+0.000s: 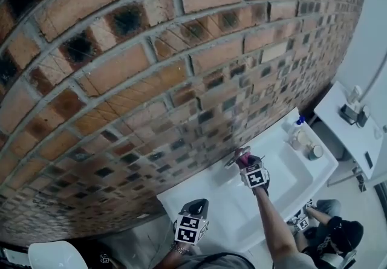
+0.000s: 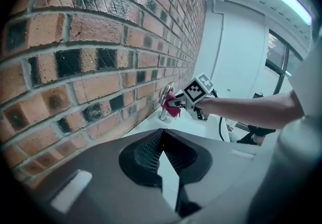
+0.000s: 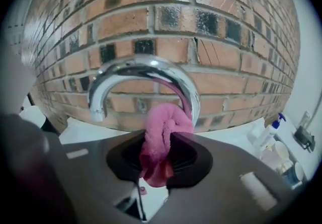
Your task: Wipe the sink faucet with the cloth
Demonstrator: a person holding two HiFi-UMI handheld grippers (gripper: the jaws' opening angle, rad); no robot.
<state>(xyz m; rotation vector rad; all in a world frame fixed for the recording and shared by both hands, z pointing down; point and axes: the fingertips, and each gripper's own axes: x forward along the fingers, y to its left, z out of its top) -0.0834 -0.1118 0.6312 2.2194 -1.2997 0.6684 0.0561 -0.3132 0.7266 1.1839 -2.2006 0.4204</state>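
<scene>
A curved chrome faucet [image 3: 146, 69] rises from a white sink [image 1: 284, 192] against the brick wall. My right gripper [image 3: 160, 160] is shut on a pink cloth [image 3: 163, 132], and the cloth's top presses against the faucet's right, upright part. The head view shows the faucet [image 1: 237, 156] with the right gripper [image 1: 251, 171] and cloth [image 1: 245, 162] right at it. From the left gripper view, the cloth [image 2: 172, 104] and faucet [image 2: 165, 101] appear far ahead. My left gripper [image 2: 162, 160] is shut with nothing in it, held back near the sink's left front [image 1: 192, 220].
A spray bottle [image 1: 297, 130] and small containers [image 1: 314, 152] stand at the sink's right end. A white shelf [image 1: 354, 132] with items is further right. The brick wall [image 1: 151, 68] runs close behind the sink. A person's shoes [image 1: 329, 231] show on the floor below.
</scene>
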